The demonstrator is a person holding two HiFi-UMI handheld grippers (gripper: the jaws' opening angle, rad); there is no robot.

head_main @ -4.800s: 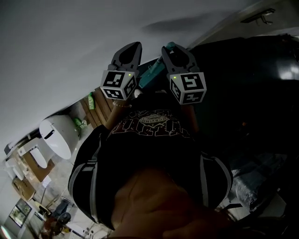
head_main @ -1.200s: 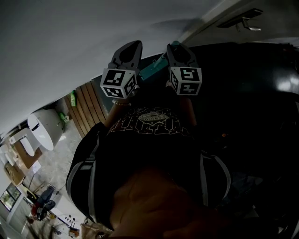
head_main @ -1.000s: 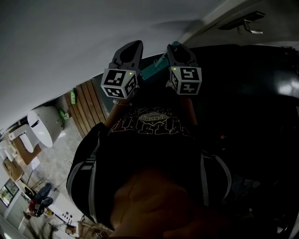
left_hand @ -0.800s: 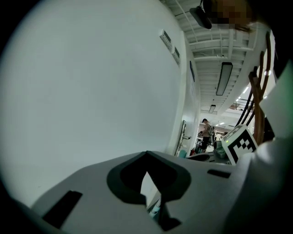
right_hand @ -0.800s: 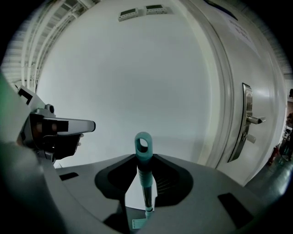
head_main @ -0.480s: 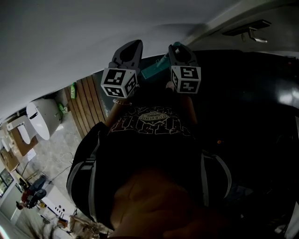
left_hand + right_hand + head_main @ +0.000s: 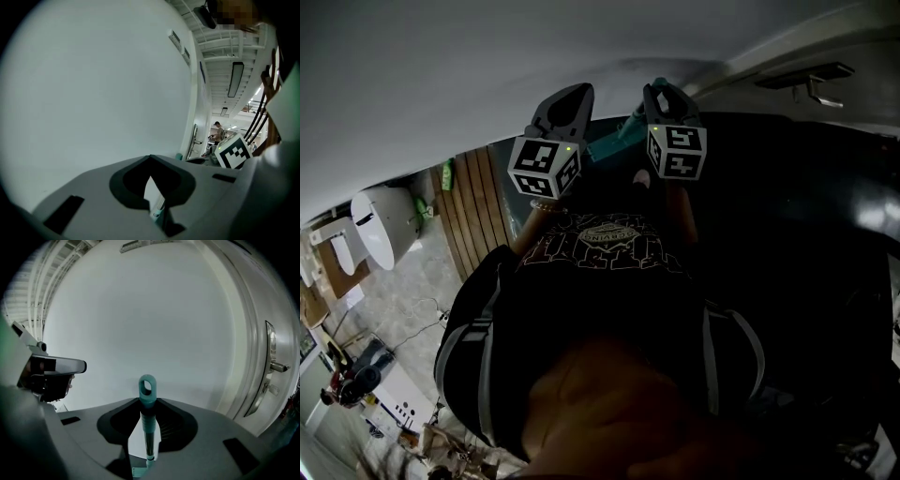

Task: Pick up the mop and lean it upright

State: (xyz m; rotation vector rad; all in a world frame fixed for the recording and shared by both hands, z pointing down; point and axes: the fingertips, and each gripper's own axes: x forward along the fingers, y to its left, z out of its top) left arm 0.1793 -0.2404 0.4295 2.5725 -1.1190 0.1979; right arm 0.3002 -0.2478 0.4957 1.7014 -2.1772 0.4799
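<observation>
Mop (image 7: 147,413) is the slimmest thing here, so it comes last. The largest is the white wall (image 7: 441,75), which fills the top of the head view. Below it is the person's black printed shirt (image 7: 600,309). A pale door (image 7: 255,310) with a lever handle stands at the right edge of the right gripper view. Wooden slats (image 7: 473,211) show at the left of the head view.

Both grippers are raised side by side close to the wall. The left gripper (image 7: 577,91) has its jaws a narrow gap apart, with pale wall showing through. The right gripper (image 7: 661,94) has its jaws clamped on the teal grip at the top of the mop handle. The handle's hanging loop pokes out past the jaw tips towards the wall, and the handle slants down between the two grippers.
</observation>
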